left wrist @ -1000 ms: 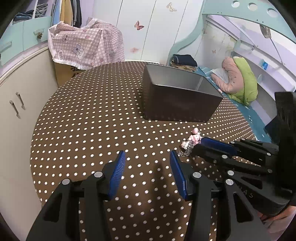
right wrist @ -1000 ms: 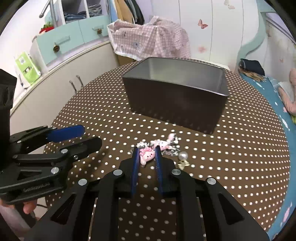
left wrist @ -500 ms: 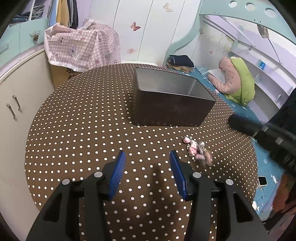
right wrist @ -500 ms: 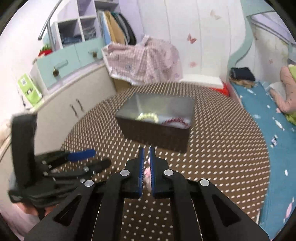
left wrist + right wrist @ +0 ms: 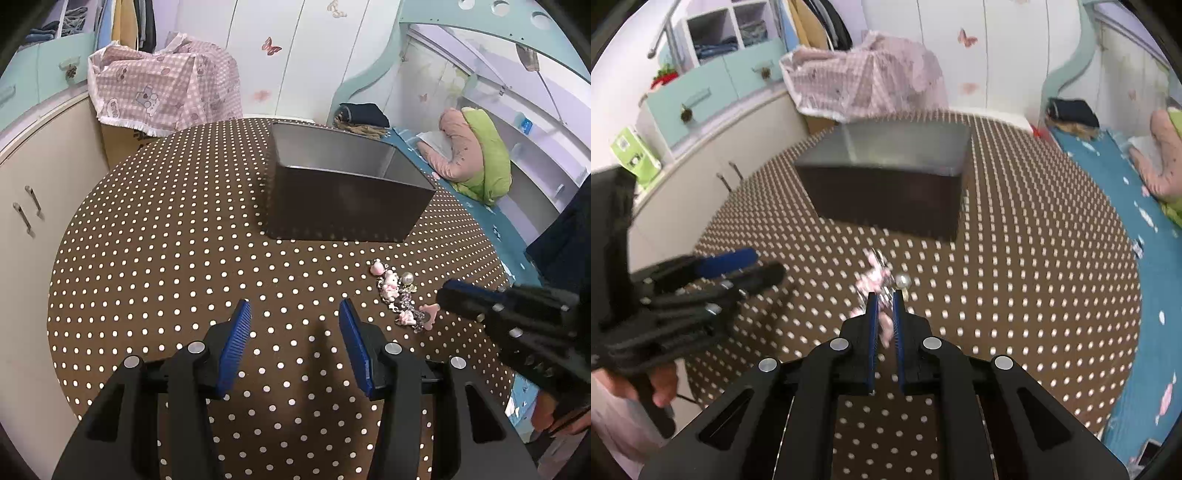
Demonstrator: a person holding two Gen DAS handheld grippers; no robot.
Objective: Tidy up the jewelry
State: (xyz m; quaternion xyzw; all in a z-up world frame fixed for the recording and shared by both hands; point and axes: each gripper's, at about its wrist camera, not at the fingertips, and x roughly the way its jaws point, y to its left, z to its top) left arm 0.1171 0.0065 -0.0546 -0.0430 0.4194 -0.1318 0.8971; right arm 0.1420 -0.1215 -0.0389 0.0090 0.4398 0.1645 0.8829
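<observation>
A cluster of pink charm jewelry (image 5: 397, 295) with a pearl bead lies on the brown polka-dot table (image 5: 166, 258), in front of a dark metal box (image 5: 343, 199). My left gripper (image 5: 291, 314) is open and empty, low over the table to the left of the jewelry. My right gripper (image 5: 883, 297) is nearly closed, its tips right at the near end of the jewelry (image 5: 877, 278); the view is blurred, so I cannot tell if it grips a piece. In the left wrist view the right gripper (image 5: 443, 295) comes in from the right and touches the cluster.
The box (image 5: 890, 177) stands mid-table, open at the top. Cream cabinets (image 5: 33, 192) run along the left. A pink checked cloth (image 5: 162, 88) covers something behind the table. A bed with a blue sheet (image 5: 1119, 192) lies to the right.
The right gripper came down from above the box to the jewelry on the table. The left gripper has stayed open and shifted only slightly.
</observation>
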